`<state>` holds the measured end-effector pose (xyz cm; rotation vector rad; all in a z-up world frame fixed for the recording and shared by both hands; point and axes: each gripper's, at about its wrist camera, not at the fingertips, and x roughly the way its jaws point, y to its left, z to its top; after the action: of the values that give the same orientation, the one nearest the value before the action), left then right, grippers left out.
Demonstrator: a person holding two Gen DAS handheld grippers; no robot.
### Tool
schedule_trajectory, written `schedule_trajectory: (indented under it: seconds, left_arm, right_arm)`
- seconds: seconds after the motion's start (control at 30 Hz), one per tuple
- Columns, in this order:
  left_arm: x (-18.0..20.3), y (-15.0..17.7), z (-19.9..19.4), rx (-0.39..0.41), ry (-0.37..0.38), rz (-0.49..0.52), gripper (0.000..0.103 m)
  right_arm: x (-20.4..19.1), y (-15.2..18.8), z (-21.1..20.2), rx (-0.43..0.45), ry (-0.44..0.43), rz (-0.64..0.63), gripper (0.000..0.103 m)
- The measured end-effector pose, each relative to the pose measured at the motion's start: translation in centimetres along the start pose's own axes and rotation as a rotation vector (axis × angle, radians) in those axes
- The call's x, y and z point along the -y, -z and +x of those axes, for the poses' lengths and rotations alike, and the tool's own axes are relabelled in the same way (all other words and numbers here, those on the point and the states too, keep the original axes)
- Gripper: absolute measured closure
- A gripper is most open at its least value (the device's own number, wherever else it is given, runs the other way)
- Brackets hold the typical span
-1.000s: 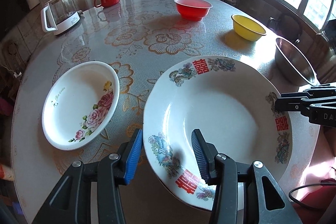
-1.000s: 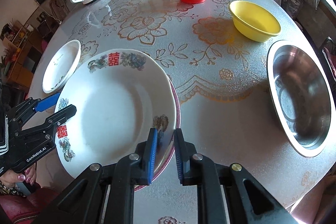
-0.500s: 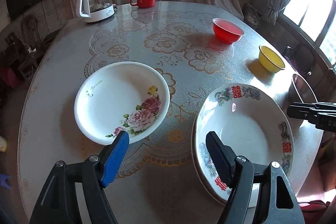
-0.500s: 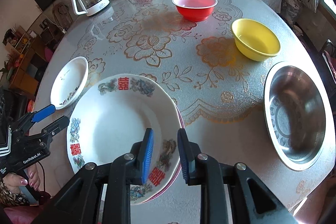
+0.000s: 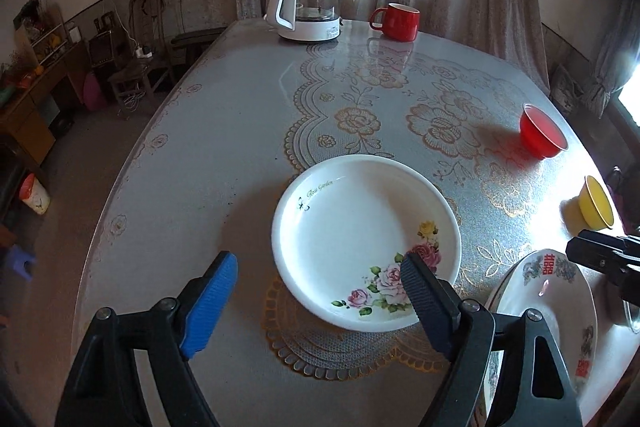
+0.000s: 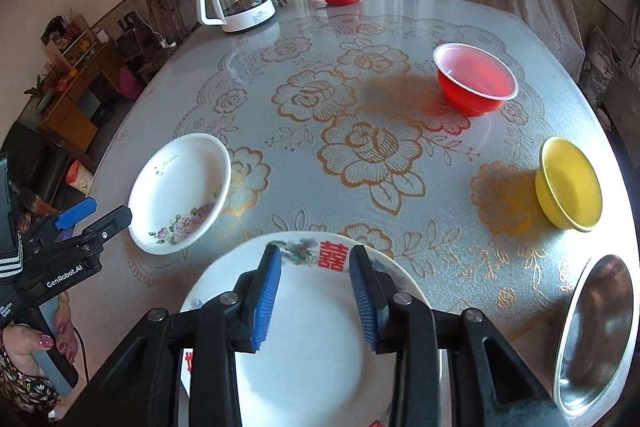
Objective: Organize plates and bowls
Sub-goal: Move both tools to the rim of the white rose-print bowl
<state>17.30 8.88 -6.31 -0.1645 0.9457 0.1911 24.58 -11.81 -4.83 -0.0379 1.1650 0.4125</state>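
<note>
Released from both grippers, lies now the double-happiness plate (image 6: 316, 355) on the table (image 6: 280, 75), left gripper (image 5: 316, 303) opening empty toward the rose plate (image 5: 360, 239), right gripper (image 6: 316, 291) opening empty, next needing a rim grasp.

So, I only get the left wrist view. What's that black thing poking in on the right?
Observer: The right hand-held gripper, above the big patterned plate. Its jaws are opening, with nothing between them.
Operator: Anything beyond that plate?
Observer: A steel bowl, right of it at the table edge.
Operator: Who holds my camera?
Observer: A hand with painted nails holds the left hand-held gripper. Its jaws are opening too, and are empty.
</note>
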Motion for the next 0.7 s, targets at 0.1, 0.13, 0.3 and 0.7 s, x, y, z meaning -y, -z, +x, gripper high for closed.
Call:
schedule_trajectory:
  seconds: [0.1, 0.13, 0.3, 0.7]
  left_arm:
    - [-0.6, -0.1, 0.6, -0.001, -0.031, -0.028, 0.019]
    - [-0.9, -0.2, 0.8, -0.005, -0.040, -0.037, 0.019]
    - [-1.7, -0.5, 2.0, -0.024, -0.063, -0.080, 0.019]
    - [-2.8, -1.4, 5.0, -0.083, -0.059, -0.143, 0.019]
  right_arm:
    - [-1.6, -1.3, 1.6, -0.013, -0.021, -0.033, 0.067]
    - [-2.1, -1.7, 2.1, -0.014, -0.034, -0.042, 0.067]
    - [-4.0, -3.6, 4.7, -0.031, -0.052, -0.078, 0.064]
    - [-4.9, -6.7, 11.0, -0.132, -0.074, -0.051, 0.062]
